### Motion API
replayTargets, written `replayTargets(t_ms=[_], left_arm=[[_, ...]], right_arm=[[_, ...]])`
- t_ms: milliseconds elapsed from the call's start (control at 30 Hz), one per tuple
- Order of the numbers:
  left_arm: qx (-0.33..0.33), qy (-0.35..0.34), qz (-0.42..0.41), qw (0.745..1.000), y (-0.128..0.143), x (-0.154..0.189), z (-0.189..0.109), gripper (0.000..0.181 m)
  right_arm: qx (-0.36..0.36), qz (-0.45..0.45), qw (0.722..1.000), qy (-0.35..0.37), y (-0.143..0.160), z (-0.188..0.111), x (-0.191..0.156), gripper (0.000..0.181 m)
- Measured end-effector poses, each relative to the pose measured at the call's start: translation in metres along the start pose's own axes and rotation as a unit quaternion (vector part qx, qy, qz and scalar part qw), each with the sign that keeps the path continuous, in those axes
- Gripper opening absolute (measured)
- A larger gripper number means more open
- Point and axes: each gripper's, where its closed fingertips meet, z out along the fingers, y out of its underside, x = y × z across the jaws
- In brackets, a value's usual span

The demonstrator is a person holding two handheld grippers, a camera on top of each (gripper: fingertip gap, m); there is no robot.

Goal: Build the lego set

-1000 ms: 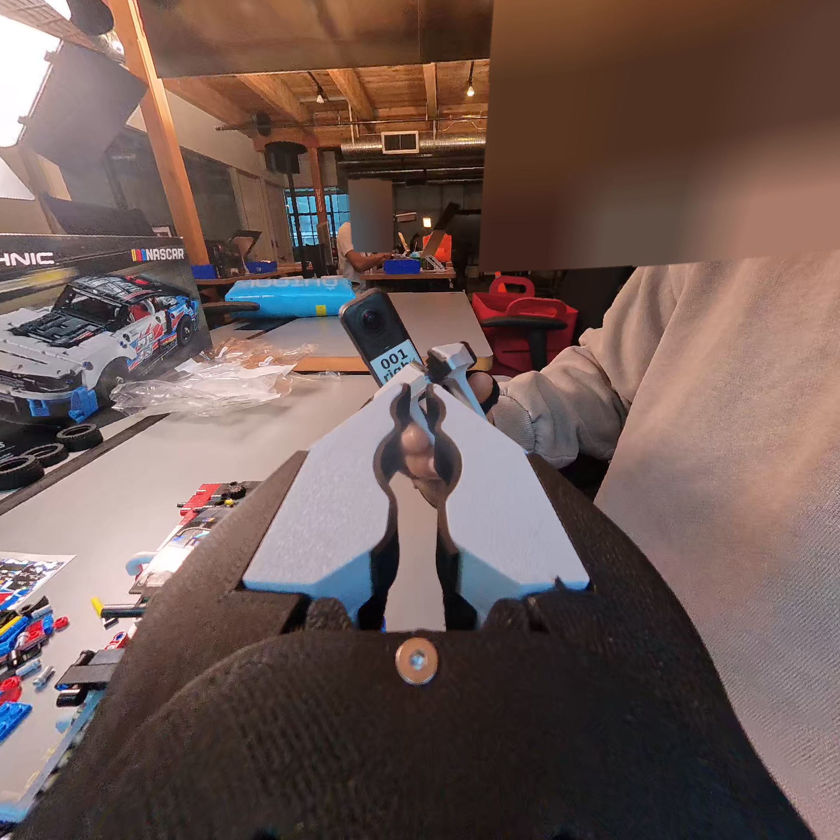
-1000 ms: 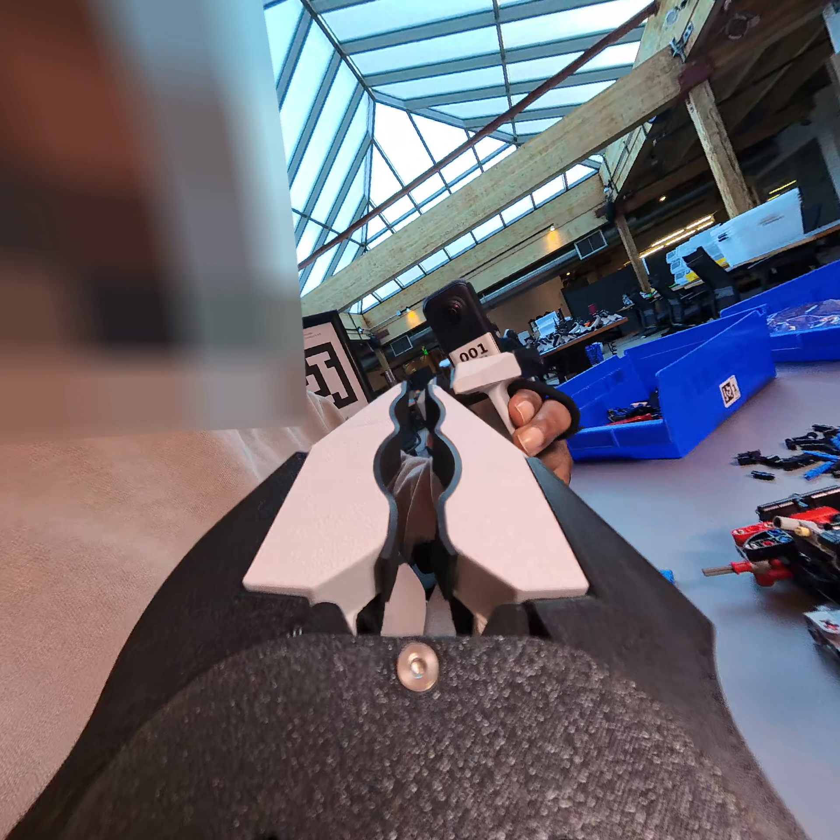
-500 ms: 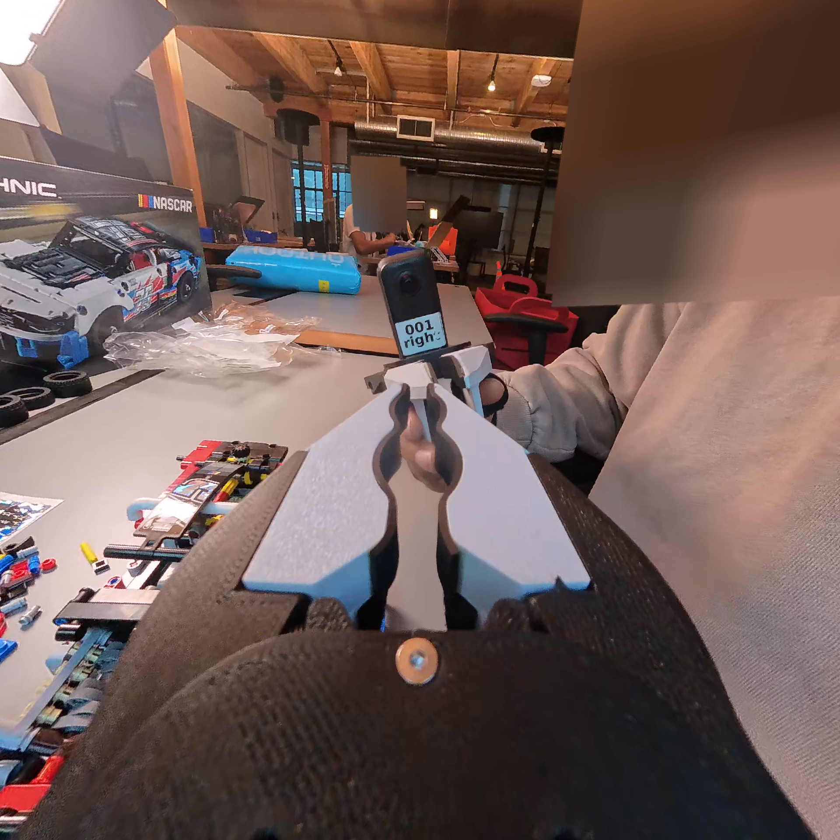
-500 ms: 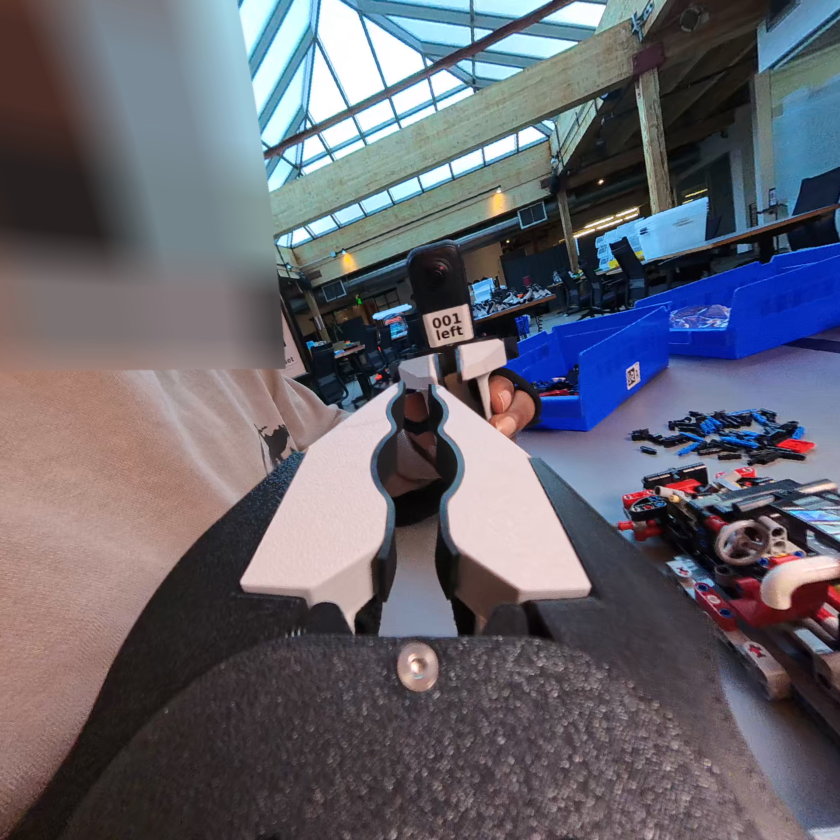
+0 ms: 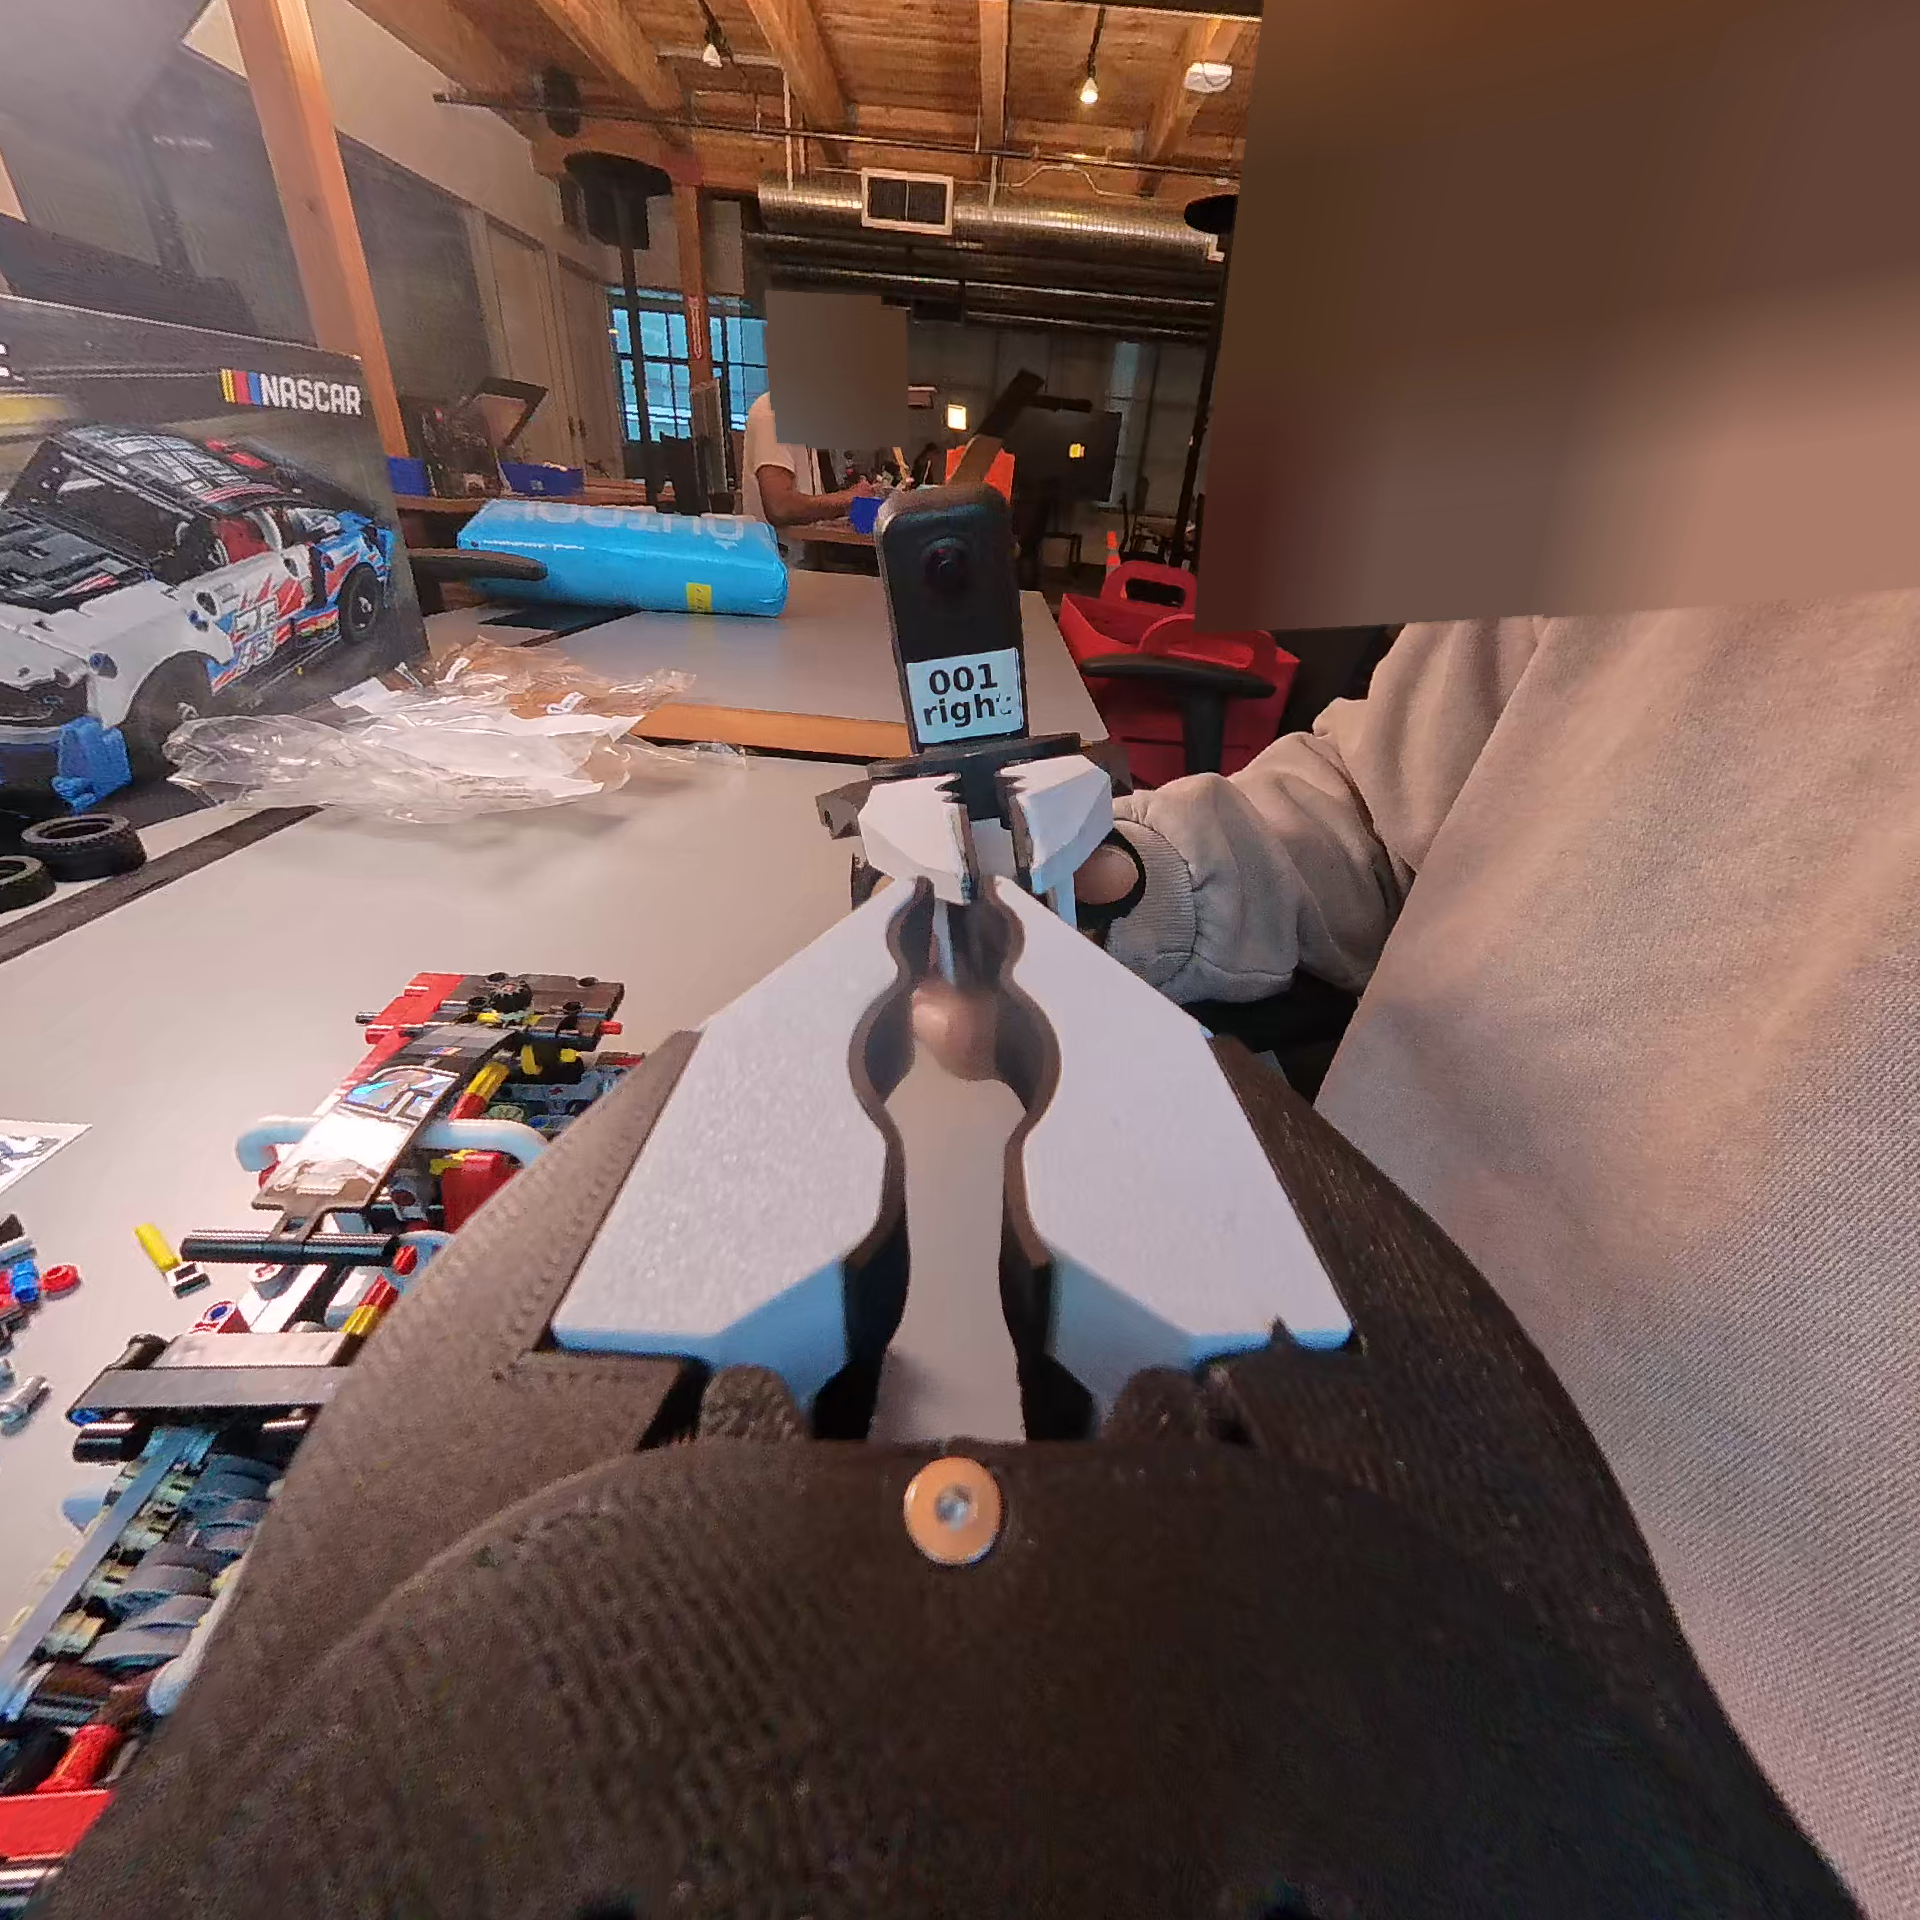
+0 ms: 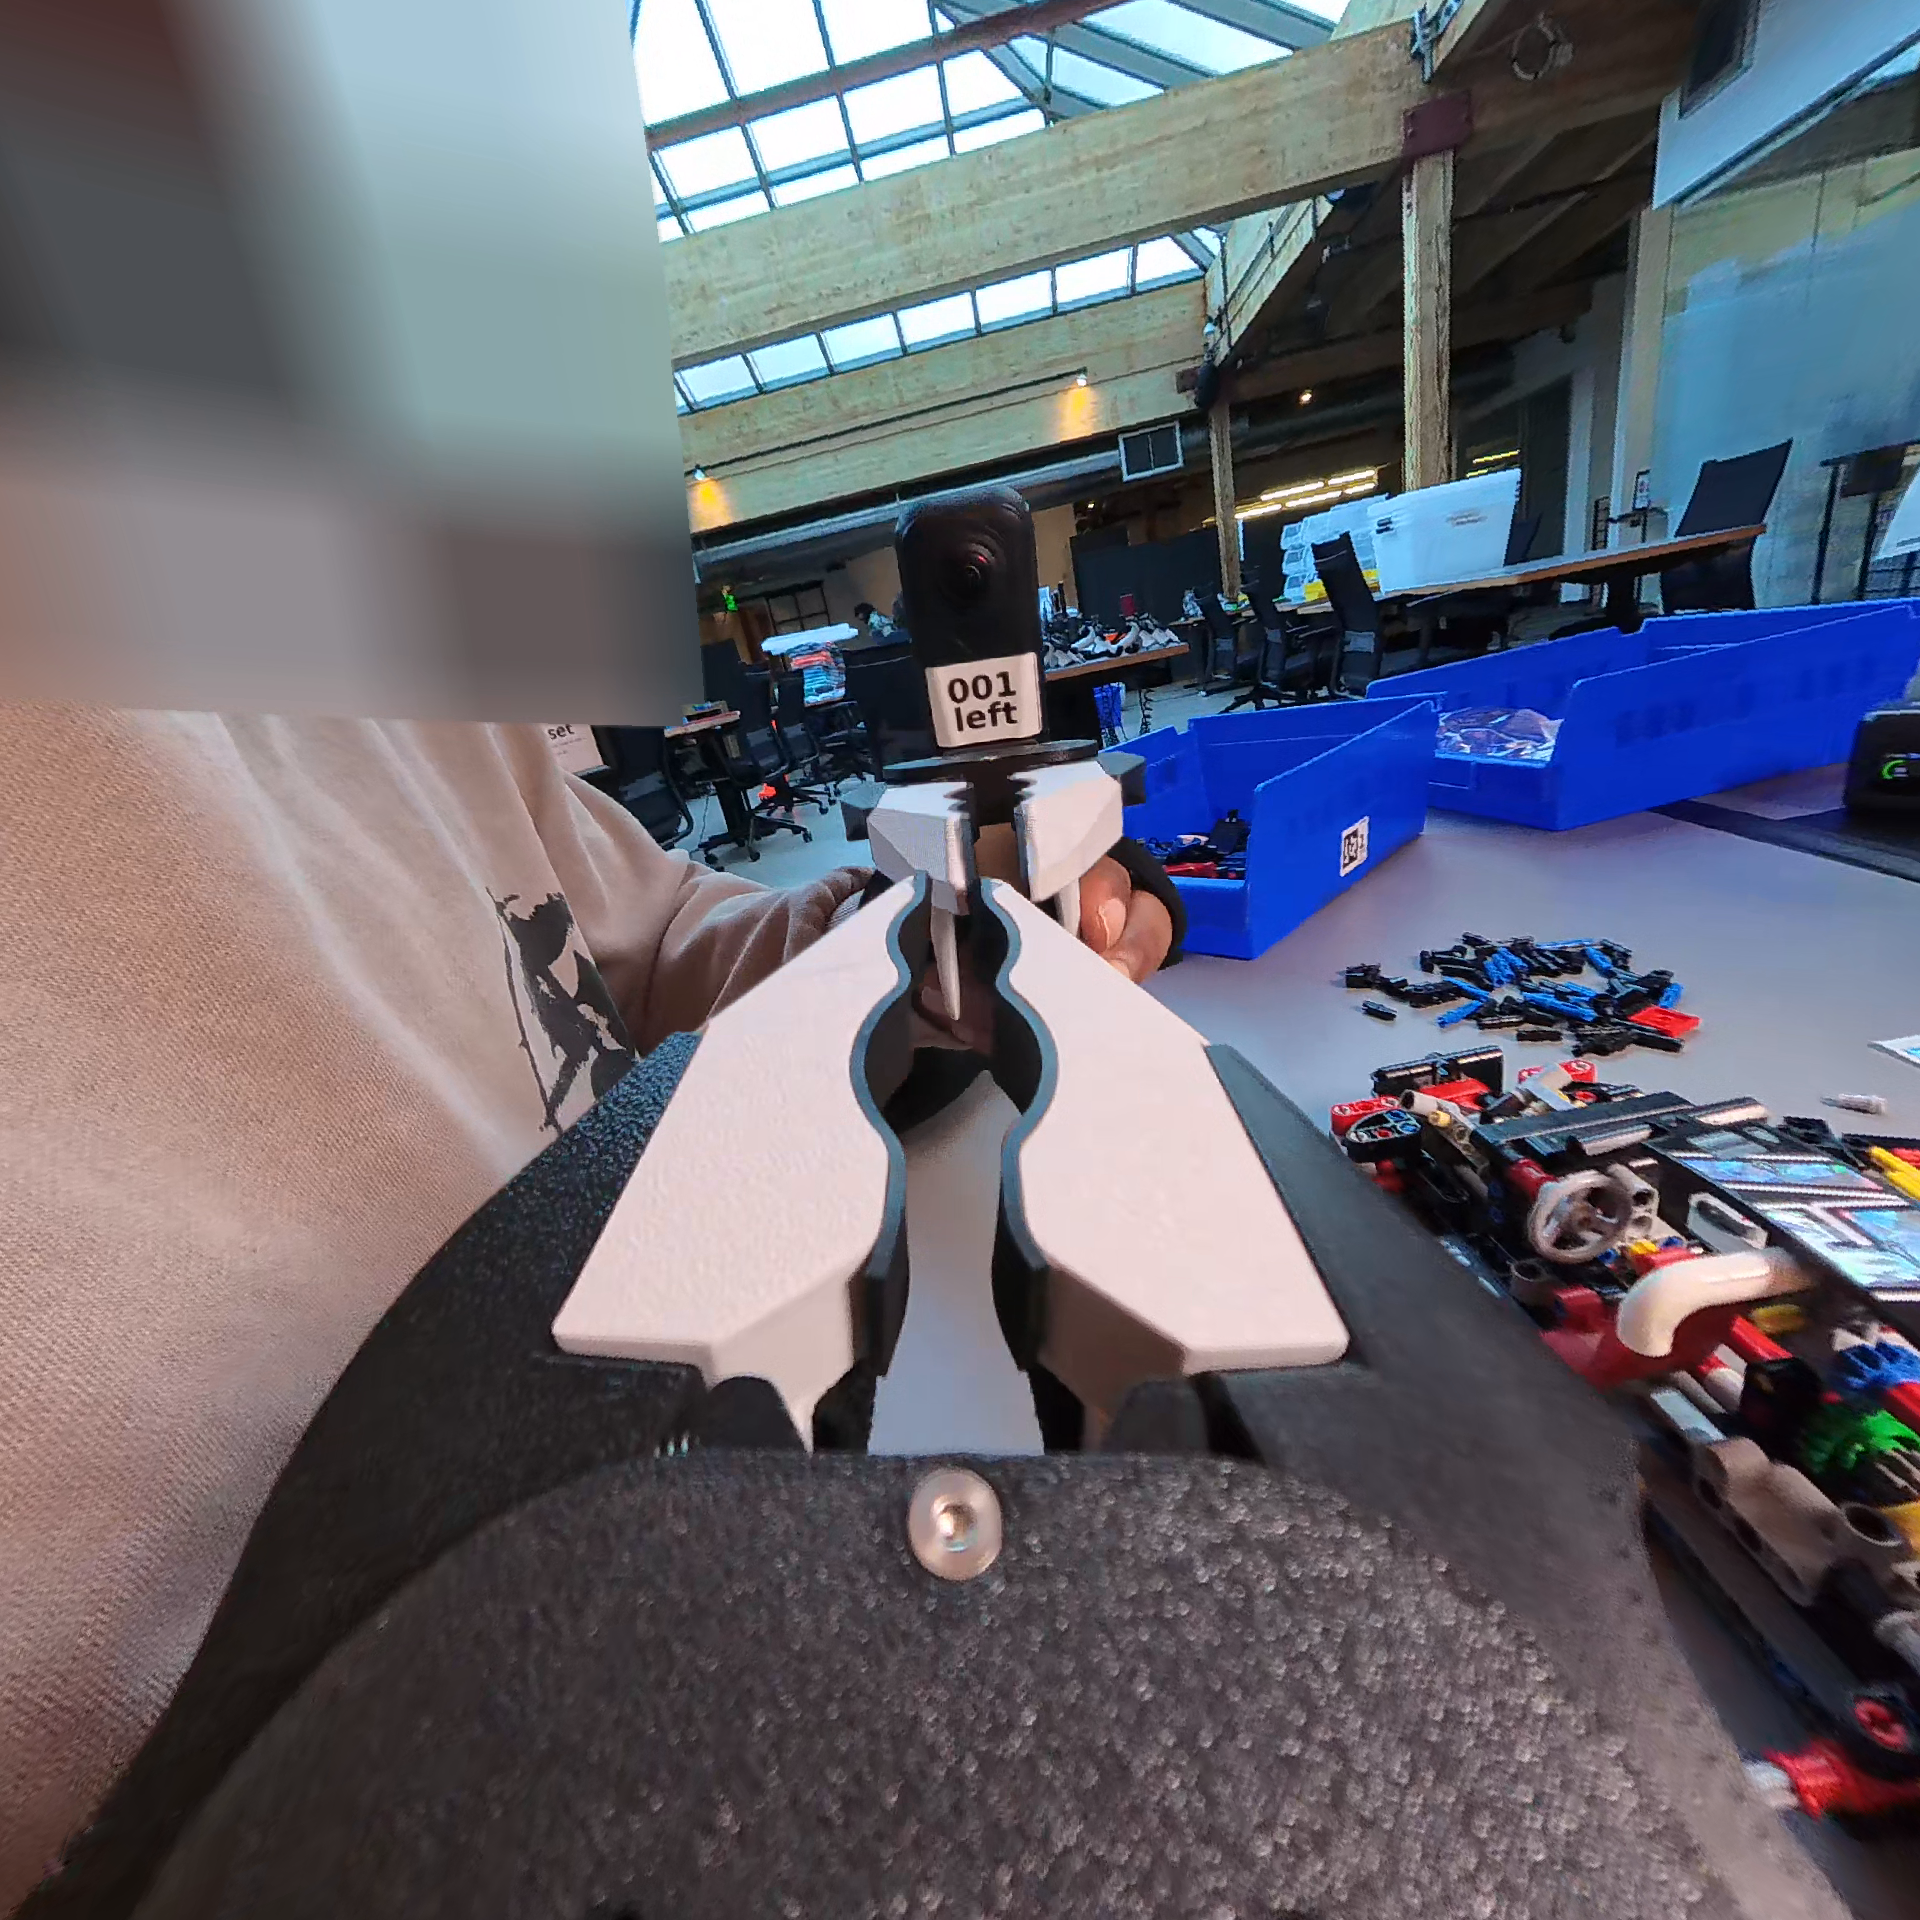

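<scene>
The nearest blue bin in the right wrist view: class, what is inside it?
A few dark and red pieces show at the open end of the nearest blue bin. Its wall hides the rest.

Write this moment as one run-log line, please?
left gripper: shut, empty | right gripper: shut, empty | pose: tip to tip above table | lego car chassis: untouched | loose pieces: piled beyond

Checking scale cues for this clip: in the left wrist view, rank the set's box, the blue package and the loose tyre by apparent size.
1. Box
2. Blue package, though it lies farther back, so its true size is unsure
3. Tyre
</scene>
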Motion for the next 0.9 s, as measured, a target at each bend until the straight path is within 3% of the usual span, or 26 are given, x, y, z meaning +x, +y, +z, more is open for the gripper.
replayTargets(t_ms=[100, 267, 767, 900], left_arm=[[-0.048, -0.003, 0.023, 0.999, 0.017, 0.003, 0.008, 0.013], [-0.026, -0.041, 0.046, 0.998, 0.002, -0.011, -0.003, 0.003], [0.013, -0.001, 0.004, 1.0, 0.001, -0.003, -0.004, 0.005], [-0.035, -0.063, 0.009, 0.997, 0.021, -0.027, -0.005, 0.005]], right_arm=[[-0.039, -0.025, 0.999, -0.008, 0.014, 0.008, -0.006, 0.009], [0.013, -0.047, 0.999, 0.018, -0.016, -0.002, 0.003, 0.0], [0.0, -0.043, 0.999, 0.029, -0.003, -0.004, 0.009, 0.0], [-0.022, -0.044, 0.996, 0.073, 0.008, -0.006, 0.026, 0.011]])
